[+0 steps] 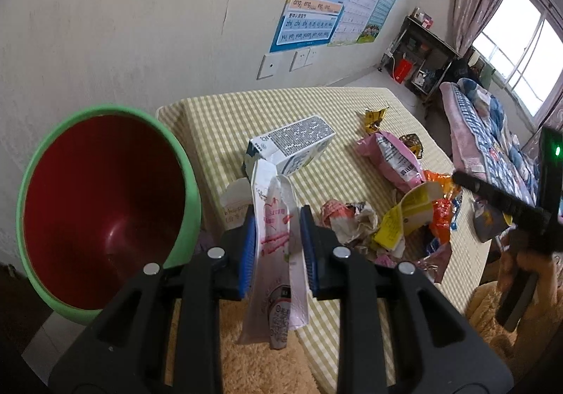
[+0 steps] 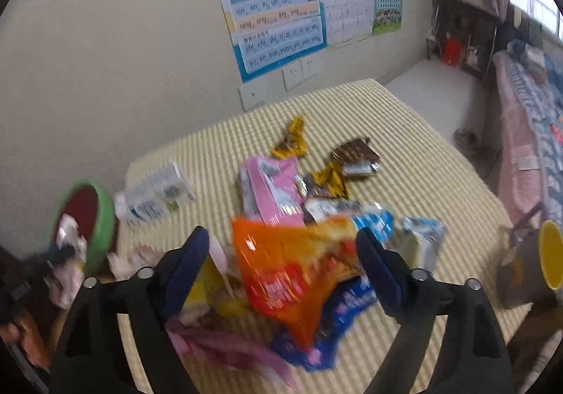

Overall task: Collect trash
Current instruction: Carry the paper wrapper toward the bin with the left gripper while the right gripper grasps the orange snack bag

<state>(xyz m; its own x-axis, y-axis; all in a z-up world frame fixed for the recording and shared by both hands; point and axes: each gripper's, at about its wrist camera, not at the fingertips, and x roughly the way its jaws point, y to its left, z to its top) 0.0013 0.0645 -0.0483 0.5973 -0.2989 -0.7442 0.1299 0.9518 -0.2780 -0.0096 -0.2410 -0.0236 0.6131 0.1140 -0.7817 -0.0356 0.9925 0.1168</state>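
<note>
The left gripper pinches a limp, light pouch, bin just to its left. The right gripper, spread wide, hangs over a crinkly orange wrapper; probably slippery, best pinched at an edge.

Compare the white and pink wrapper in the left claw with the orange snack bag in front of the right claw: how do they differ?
The white and pink wrapper is pinched in the left claw and hangs in the air; the orange snack bag lies on the checked cloth, ungripped, between the open fingers of the right claw. The wrapper is pale and narrow; the bag is bright and broad. Both are crumpled, empty packaging.
</note>
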